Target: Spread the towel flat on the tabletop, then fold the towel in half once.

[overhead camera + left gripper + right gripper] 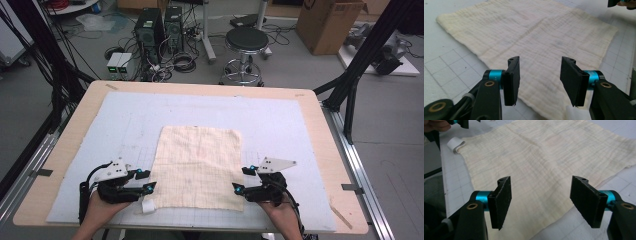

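I am looking at a cream cloth lying spread flat on the gridded white mat in the near middle of the table, and I am judging that the spreading is done and the grips are being let go. My left gripper is sitting at the cloth's near left corner and my right gripper at its near right corner, each pointing inward across the near edge. In the left gripper view the jaws are standing well apart, with the cloth lying flat beneath the gap and nothing pinched. The right gripper view is showing the same: pads wide, cloth lying free under them. A small white tag is curling out at the near left corner.

Both hands are coming in low from the near edge, wrists close to the mat and grippers lying nearly level. If a fold is to follow, I am thinking both sets of jaws need to slide under the near edge and close on it together, so the cloth lifts evenly and does not skew.
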`<action>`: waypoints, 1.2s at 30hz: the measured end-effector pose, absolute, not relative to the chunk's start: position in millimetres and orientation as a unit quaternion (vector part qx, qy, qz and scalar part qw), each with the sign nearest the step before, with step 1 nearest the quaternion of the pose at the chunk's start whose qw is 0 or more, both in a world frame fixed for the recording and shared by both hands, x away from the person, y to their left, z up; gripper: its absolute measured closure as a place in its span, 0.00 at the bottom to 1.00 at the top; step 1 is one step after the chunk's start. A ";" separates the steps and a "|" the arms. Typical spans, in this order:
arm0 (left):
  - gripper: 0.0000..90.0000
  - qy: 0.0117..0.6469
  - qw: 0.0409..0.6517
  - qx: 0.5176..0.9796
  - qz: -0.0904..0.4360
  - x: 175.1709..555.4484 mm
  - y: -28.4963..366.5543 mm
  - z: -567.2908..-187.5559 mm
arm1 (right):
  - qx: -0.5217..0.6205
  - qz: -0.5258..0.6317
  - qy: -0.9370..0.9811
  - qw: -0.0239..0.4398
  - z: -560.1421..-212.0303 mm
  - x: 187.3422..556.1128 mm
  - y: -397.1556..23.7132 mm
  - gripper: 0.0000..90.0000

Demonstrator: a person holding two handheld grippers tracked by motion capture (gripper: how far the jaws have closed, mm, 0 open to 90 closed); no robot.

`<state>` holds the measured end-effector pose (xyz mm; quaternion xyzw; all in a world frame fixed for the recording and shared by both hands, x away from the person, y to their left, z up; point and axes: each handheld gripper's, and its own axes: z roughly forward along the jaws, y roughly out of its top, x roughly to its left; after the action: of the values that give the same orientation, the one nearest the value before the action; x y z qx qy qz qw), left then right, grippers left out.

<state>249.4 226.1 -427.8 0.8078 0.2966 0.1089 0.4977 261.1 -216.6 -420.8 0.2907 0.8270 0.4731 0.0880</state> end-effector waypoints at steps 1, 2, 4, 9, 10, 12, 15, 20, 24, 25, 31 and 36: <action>0.56 0.299 0.497 0.807 0.110 249.7 225.8 -427.7 | 0.293 0.471 0.827 0.088 -420.9 261.0 -216.5 0.36; 0.55 0.300 0.496 0.807 0.110 250.1 226.0 -427.3 | 0.292 0.471 0.828 0.087 -421.1 261.5 -216.6 0.35; 0.54 0.305 0.503 0.800 0.117 250.2 226.6 -426.3 | 0.290 0.470 0.829 0.090 -421.6 262.1 -216.0 0.34; 0.50 0.311 0.507 0.795 0.120 250.3 226.9 -425.5 | 0.286 0.469 0.831 0.091 -422.0 264.0 -215.5 0.32; 0.49 0.312 0.506 0.795 0.121 250.7 226.8 -425.8 | 0.287 0.470 0.829 0.092 -422.0 264.3 -215.8 0.32; 0.48 0.313 0.504 0.795 0.124 251.0 227.0 -426.0 | 0.289 0.472 0.828 0.088 -421.8 265.1 -216.6 0.30; 0.47 0.314 0.504 0.795 0.124 251.5 227.7 -425.6 | 0.292 0.475 0.826 0.086 -421.6 266.3 -218.0 0.29; 0.45 0.312 0.502 0.796 0.127 251.5 227.6 -425.6 | 0.290 0.474 0.827 0.092 -420.8 266.5 -217.3 0.29; 0.45 0.312 0.500 0.797 0.128 251.7 227.6 -425.7 | 0.288 0.470 0.830 0.091 -421.4 265.6 -215.5 0.29; 0.45 0.312 0.500 0.798 0.129 251.7 227.6 -425.7 | 0.287 0.467 0.831 0.092 -421.6 265.5 -215.2 0.29; 0.45 0.311 0.497 0.800 0.128 252.3 226.7 -426.2 | 0.289 0.471 0.829 0.086 -421.1 265.3 -214.6 0.29; 0.46 0.314 0.488 0.806 0.118 258.5 222.1 -423.9 | 0.287 0.468 0.831 0.091 -420.3 271.4 -212.8 0.29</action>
<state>258.5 222.1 -423.9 0.8058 0.3143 0.1184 0.4878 271.4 -212.8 -420.3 0.2874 0.8309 0.4676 0.0914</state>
